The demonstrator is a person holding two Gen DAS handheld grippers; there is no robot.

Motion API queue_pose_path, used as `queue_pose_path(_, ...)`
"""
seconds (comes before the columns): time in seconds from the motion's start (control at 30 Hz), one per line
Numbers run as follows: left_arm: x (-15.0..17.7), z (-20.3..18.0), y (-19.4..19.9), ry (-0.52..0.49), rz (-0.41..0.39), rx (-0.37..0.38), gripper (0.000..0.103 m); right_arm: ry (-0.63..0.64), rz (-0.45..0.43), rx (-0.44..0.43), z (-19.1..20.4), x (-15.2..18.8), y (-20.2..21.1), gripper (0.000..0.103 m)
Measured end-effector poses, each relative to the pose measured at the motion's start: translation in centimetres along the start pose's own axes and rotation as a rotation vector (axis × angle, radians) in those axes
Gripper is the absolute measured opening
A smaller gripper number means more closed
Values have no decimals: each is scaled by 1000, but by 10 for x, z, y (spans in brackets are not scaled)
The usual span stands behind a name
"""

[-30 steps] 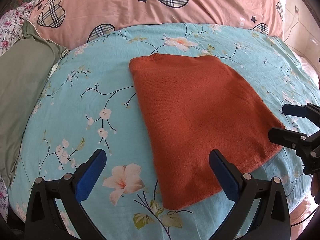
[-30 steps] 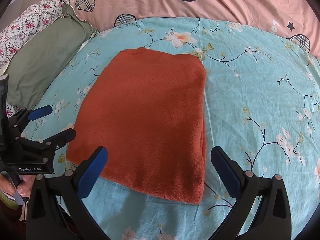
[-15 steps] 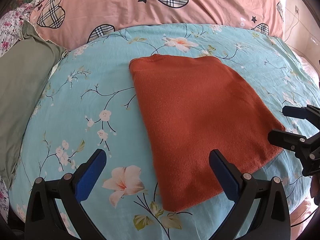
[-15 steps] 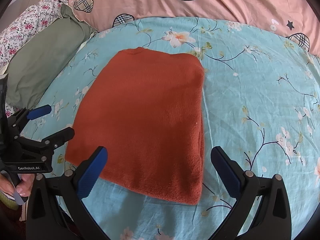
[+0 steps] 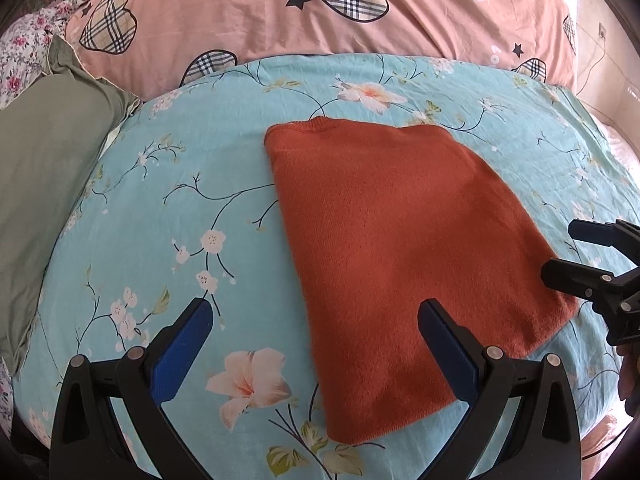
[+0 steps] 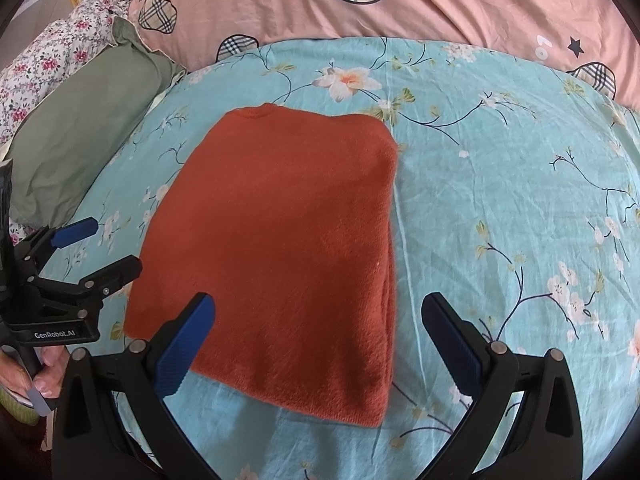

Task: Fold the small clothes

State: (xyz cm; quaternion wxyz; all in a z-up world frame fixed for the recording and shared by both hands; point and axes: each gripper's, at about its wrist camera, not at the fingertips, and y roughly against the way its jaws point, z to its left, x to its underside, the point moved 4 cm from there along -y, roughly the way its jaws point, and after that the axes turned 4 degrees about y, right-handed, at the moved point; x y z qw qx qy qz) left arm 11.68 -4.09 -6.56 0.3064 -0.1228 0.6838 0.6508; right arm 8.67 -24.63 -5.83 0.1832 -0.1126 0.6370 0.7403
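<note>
Both claws gape wide and hold nothing: the left claw (image 5: 314, 320) hovers over the near left corner of the folded orange garment (image 5: 396, 248), the right claw (image 6: 318, 316) over its near right edge. The garment lies flat mid-bed on the floral sheet (image 6: 500, 184), short of the pink pillow (image 5: 320, 20).

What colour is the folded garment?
Rust orange garment, plain; clearest in the right wrist view.

Both wrist cameras look down and forward from near above the turquoise floral bed (image 5: 168, 200). Both views share the folded rust-orange knit garment (image 5: 392, 240) (image 6: 288, 248), seen from its left and its right.
</note>
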Motion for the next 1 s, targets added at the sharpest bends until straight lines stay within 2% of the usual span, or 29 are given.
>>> queue_pose_path(1.0,-8,-6,-9,0,3,-2,103,-11,1,-19,-3,-7,-9,103)
